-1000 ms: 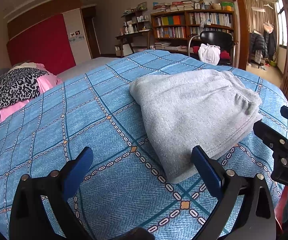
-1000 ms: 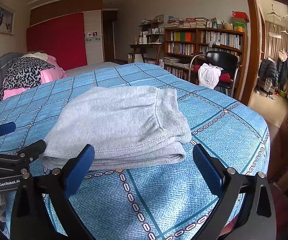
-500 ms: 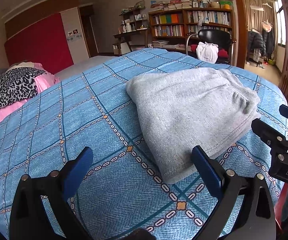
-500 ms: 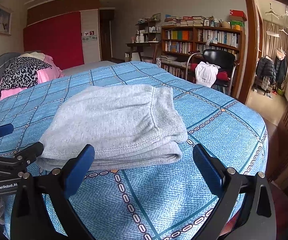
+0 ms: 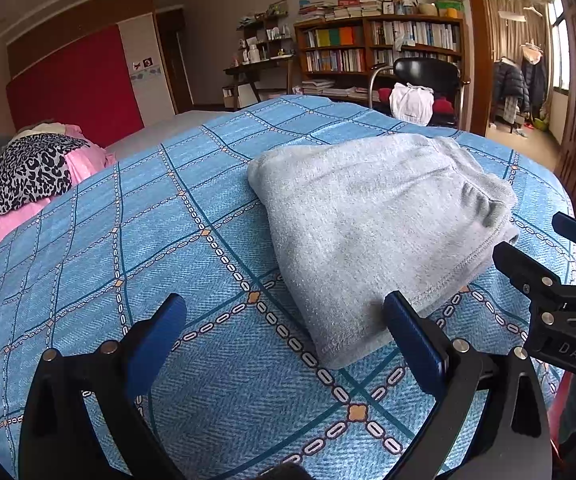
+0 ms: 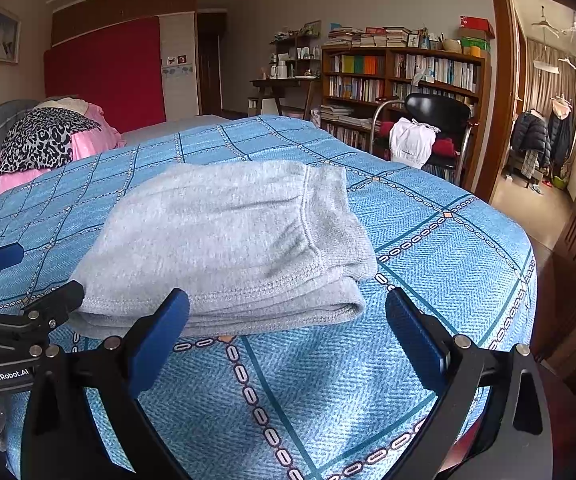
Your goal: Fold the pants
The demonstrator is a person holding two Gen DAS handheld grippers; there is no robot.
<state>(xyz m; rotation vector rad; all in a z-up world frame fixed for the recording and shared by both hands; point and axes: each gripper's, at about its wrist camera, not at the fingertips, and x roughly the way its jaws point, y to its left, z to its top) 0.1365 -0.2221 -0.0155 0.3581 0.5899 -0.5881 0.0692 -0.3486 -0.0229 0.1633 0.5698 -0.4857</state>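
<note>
Pants (image 6: 227, 240), grey and fleecy, lie folded into a thick rectangular stack on the blue chain-patterned bedspread (image 6: 428, 280) of the bed, gathered waistband on top at the right end, stitched hems along the near edge. Left gripper (image 5: 283, 328) and right gripper (image 6: 288, 320) hover just short of it, fingers apart, holding nothing.

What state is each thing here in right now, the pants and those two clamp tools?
gray pants: folded into a compact stack, lying flat on the blue bedspread, untouched.
left hand-held gripper: open, holding nothing.
right hand-held gripper: open, holding nothing.
</note>
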